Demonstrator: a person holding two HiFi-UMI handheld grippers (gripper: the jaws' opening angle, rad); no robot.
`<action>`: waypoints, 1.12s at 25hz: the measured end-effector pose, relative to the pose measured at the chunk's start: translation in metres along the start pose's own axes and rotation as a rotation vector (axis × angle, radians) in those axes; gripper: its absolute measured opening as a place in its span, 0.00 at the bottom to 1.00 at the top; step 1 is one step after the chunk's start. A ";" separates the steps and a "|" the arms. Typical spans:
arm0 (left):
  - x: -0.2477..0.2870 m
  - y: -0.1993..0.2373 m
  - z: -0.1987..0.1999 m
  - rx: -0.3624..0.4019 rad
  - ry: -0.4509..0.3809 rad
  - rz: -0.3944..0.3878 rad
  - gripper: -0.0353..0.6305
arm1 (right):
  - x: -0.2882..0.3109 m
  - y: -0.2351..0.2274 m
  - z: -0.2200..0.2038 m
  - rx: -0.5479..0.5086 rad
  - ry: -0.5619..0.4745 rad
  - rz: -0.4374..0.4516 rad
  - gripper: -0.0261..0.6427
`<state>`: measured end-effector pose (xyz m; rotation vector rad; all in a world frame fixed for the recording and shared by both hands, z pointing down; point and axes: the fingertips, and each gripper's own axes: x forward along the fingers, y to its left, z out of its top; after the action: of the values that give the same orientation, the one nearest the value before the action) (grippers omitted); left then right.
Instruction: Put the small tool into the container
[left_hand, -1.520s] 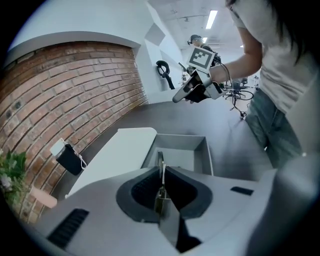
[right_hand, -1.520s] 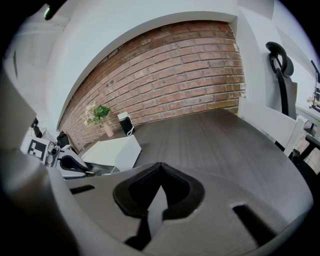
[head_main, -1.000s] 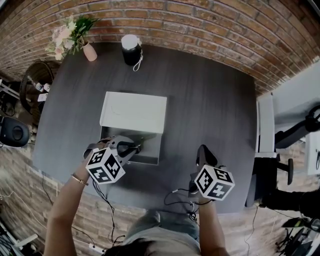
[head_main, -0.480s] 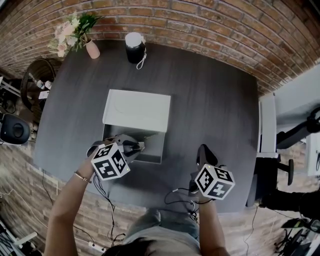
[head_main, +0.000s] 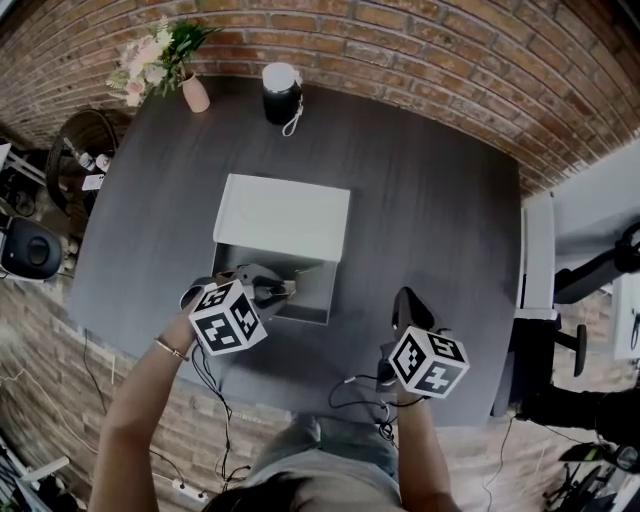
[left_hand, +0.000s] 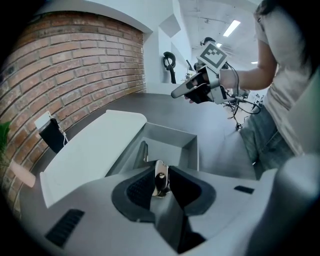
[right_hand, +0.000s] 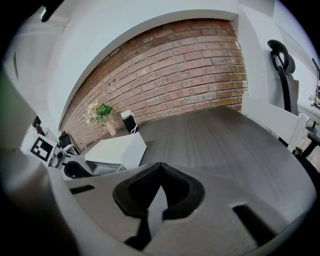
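Flowers in a pink vase (head_main: 190, 92) and a dark cylinder with a white cap (head_main: 281, 90) stand at the table's far edge, well apart from the grippers. White lid (head_main: 283, 217) lies on the far side of the open grey container (head_main: 318, 292), touching it. Dark wood-grain table (head_main: 440, 220), brick wall (head_main: 420, 45) beyond. Right gripper (head_main: 408, 308) is off to the container's right near the front edge, jaws pressed together with nothing between them. Left gripper (head_main: 272, 293) pinches the small metallic tool (left_hand: 160, 177) and holds it just over the container's near rim.
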<state>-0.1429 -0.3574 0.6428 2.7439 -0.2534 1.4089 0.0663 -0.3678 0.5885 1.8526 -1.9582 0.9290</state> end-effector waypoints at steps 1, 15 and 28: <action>-0.001 0.000 0.001 -0.008 -0.008 0.006 0.18 | 0.000 0.002 0.000 -0.005 0.000 0.005 0.04; -0.126 0.016 0.027 -0.455 -0.446 0.411 0.09 | -0.029 0.024 0.031 -0.106 -0.056 0.056 0.04; -0.248 -0.009 0.010 -0.797 -0.714 0.938 0.07 | -0.095 0.068 0.064 -0.258 -0.224 0.159 0.04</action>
<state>-0.2755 -0.3191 0.4366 2.2709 -1.8061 0.1008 0.0268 -0.3360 0.4657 1.7357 -2.2632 0.4936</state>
